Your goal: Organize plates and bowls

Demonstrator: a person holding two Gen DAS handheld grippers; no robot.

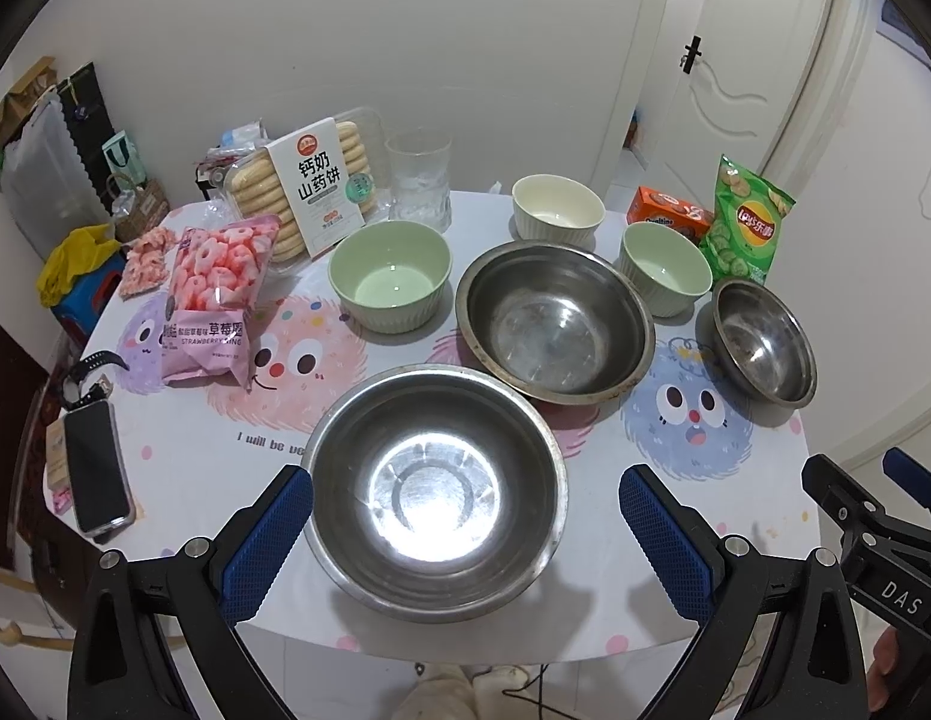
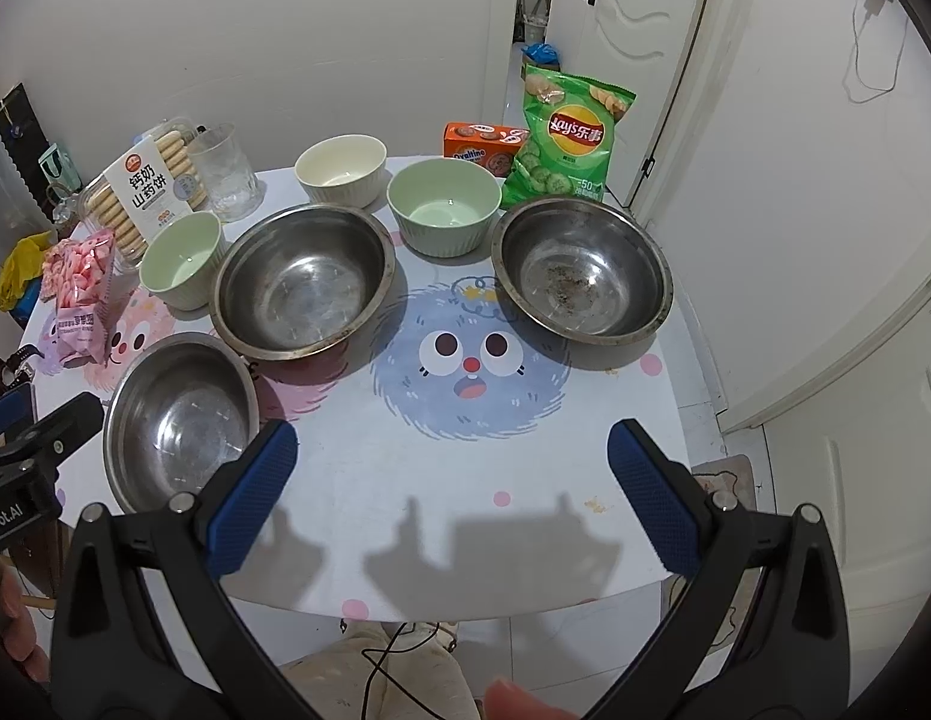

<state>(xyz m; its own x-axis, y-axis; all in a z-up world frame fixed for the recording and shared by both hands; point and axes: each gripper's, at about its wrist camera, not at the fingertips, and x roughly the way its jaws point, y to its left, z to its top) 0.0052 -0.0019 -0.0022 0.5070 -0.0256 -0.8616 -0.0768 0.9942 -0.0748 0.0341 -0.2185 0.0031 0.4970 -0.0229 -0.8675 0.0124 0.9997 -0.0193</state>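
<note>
- Bowls: three steel, two green, one cream, all apart on table (image 2: 525,468).
- Near steel bowl (image 1: 435,492) sits between spread fingers of left gripper (image 1: 465,534).
- Right gripper (image 2: 453,498) spread wide, holding nothing, over bare tabletop.

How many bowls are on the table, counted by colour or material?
Steel bowls: 3
Green bowls: 2
White bowl: 1
Total: 6 bowls, none stacked yet.
</note>
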